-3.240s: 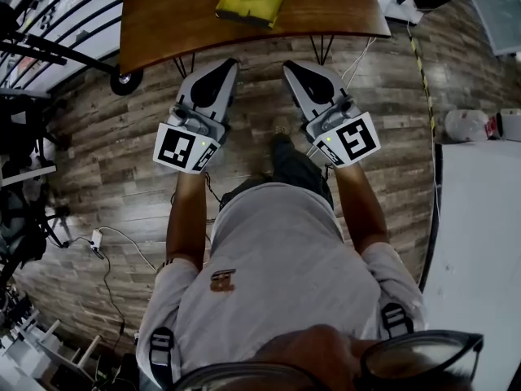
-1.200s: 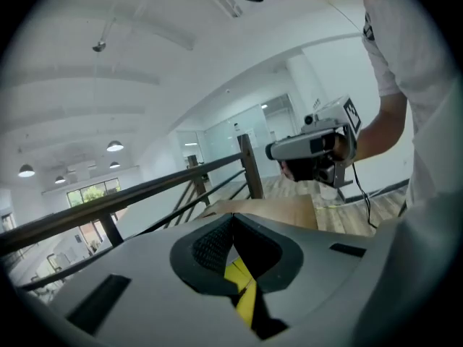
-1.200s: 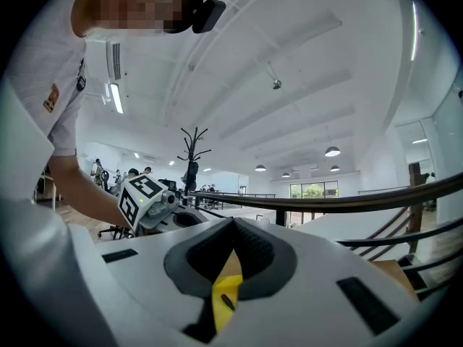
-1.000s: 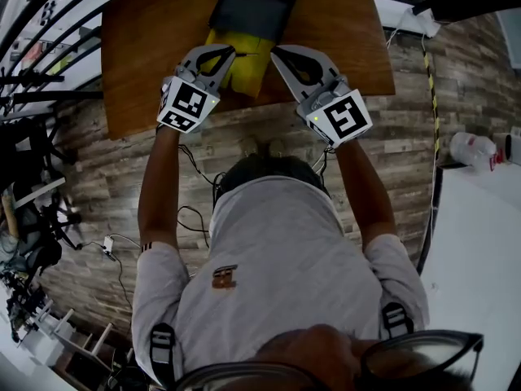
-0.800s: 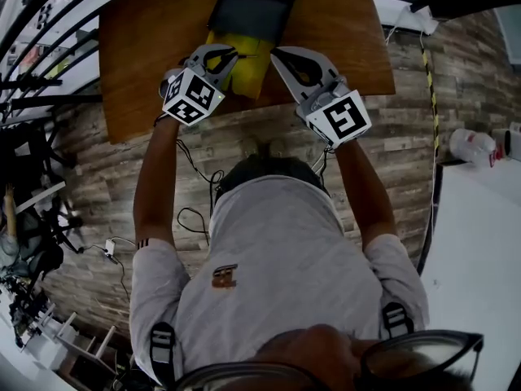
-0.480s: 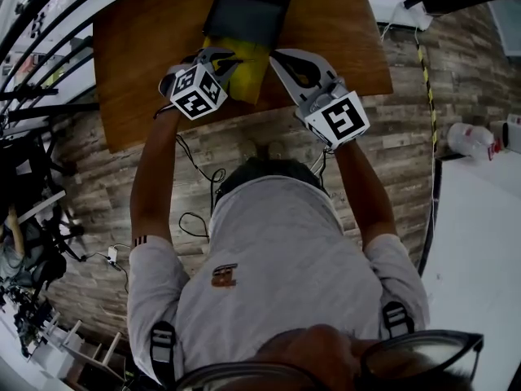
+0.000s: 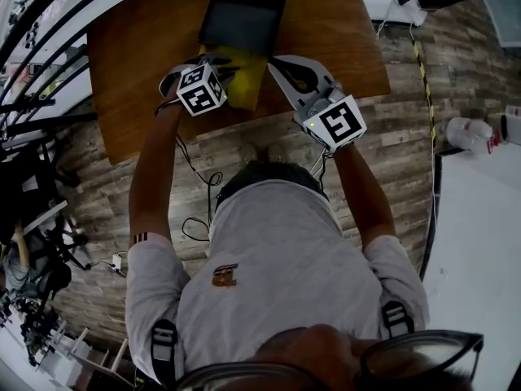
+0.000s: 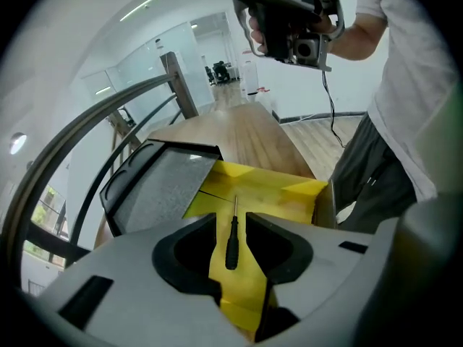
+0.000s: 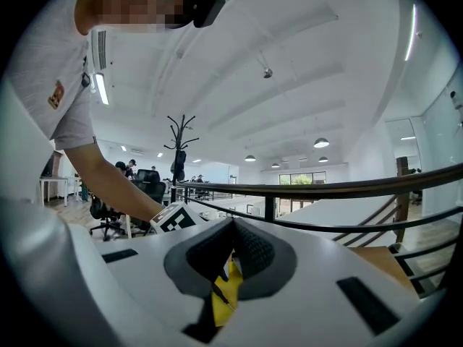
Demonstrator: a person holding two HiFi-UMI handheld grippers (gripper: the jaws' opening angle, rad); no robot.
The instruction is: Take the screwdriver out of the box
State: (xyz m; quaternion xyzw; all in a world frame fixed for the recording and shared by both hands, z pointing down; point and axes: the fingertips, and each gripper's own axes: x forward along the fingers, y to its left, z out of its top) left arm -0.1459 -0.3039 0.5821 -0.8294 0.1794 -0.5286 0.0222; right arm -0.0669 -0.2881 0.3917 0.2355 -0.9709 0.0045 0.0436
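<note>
The wooden table (image 7: 334,23) carries the yellow box (image 8: 289,190). The box's dark lid (image 8: 155,186) is thrown back, lying beyond the jaws and off to their left. The left gripper (image 8: 230,223) tips steeply down into the box; its jaws have just been opening and stand apart, the pads pressing on nothing. The right gripper (image 9: 230,224) (held level, close beside the box) has its jaw tips closed together on nothing. The screwdriver (image 8: 231,238) lies on the box floor squarely between the left jaws, blade pointing away, touching neither pad.

Wd table (image 7: 130,72), plank flr (image 7: 106,186), coat rack (image 9: 181,142).
</note>
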